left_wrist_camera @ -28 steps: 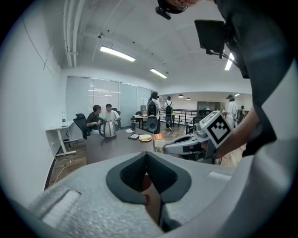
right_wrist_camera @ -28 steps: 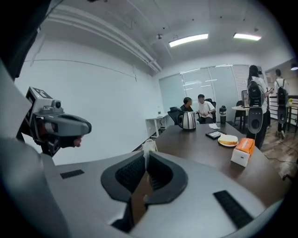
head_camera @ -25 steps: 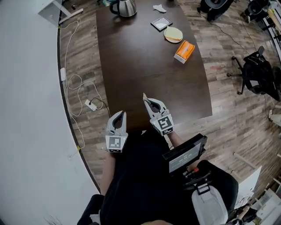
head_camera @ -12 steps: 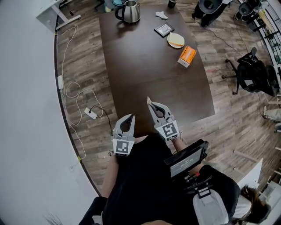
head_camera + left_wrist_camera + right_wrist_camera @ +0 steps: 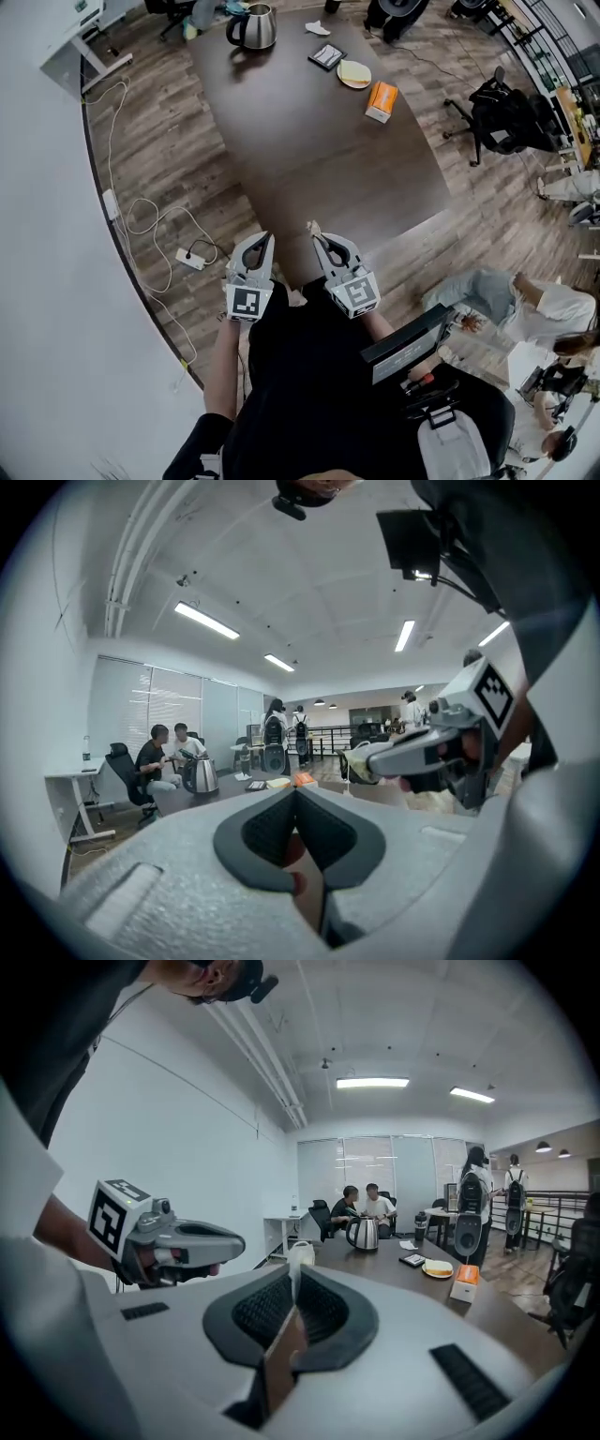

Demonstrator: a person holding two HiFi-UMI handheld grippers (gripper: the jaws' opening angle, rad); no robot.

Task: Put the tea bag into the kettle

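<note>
From my station I saw the right gripper (image 5: 317, 238) with its jaws closed down on the small pale paper tea bag (image 5: 301, 1254), which stuck out just past the tips – so the pick-up was done. The left gripper (image 5: 268, 240) hung close beside it on its left, jaws brought together with nothing between them.

The rounded stainless-steel kettle with a black handle (image 5: 255, 25) stood far ahead of both grippers, at the far end of the long dark brown wooden table (image 5: 319, 159), a little to the left of where the right gripper pointed. Both grippers were at the table's near edge, well apart from the kettle. Ahead and to the right of the right gripper lay an orange carton (image 5: 379, 101), a round pale yellow disc (image 5: 354, 73) and a flat black square (image 5: 326, 56).

By my reckoning the task was about a third through – the bag was in hand, but the whole carry down the table and the drop into the kettle were left. I could not tell whether the kettle's lid was off; if not, I judged the empty left gripper would have to lift it.
</note>
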